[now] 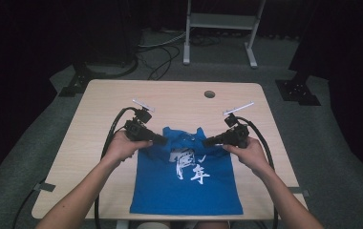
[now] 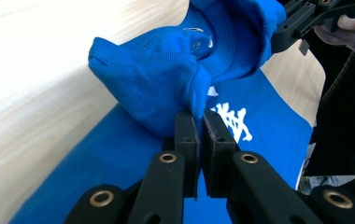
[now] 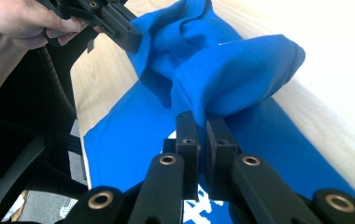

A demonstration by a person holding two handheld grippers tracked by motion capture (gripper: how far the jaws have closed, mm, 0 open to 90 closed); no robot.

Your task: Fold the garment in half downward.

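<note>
Here, from the high view, the blue T-shirt (image 1: 185,179) lies print-up on the wooden table (image 1: 98,109), its collar end lifted by the left gripper (image 1: 163,140) and right gripper (image 1: 207,141) at either shoulder. In the left gripper view, the jaws are clamped on a shoulder fold of the shirt; the right gripper view shows the same on the other shoulder. To fold well, I judge both hands should travel level and together toward the hem, keeping the cloth taut; no containers sit on the table.

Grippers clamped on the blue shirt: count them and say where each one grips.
2. The left gripper pinches the blue shirt at its top left shoulder; the right gripper pinches its top right shoulder. Both lift the cloth off the table.
</note>
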